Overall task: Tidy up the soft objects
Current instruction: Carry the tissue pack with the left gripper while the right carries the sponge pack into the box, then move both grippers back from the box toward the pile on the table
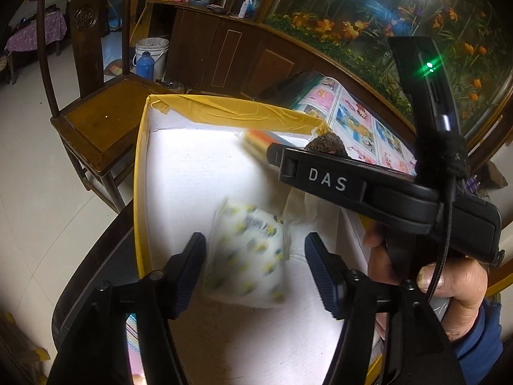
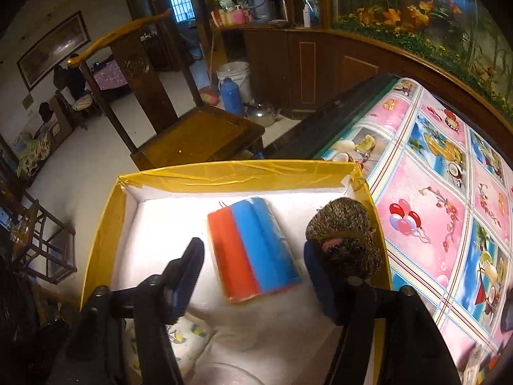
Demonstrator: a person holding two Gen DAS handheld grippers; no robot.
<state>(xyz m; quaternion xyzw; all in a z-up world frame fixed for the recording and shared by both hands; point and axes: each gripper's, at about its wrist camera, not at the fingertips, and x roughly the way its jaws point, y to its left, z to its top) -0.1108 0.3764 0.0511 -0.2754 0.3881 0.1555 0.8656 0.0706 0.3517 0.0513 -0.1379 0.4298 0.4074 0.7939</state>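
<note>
A white box with a yellow taped rim (image 1: 224, 109) (image 2: 224, 173) stands on the table. In the left wrist view a white soft pack with yellow print (image 1: 247, 253) lies in the box, between the fingers of my open left gripper (image 1: 256, 276), which is just above it. In the right wrist view a red and blue soft pack (image 2: 253, 250) lies flat in the box ahead of my open right gripper (image 2: 253, 276). A brown speckled knitted item (image 2: 346, 237) sits in the box's right corner, beside the right finger. The white pack shows at the lower left (image 2: 189, 337).
The table has a pink and blue picture cloth (image 2: 449, 208). A wooden chair (image 1: 96, 122) (image 2: 192, 134) stands beyond the box. A white bucket and blue flask (image 2: 231, 89) are on the floor by a dark wooden cabinet. The right gripper's body (image 1: 368, 189) crosses the left wrist view.
</note>
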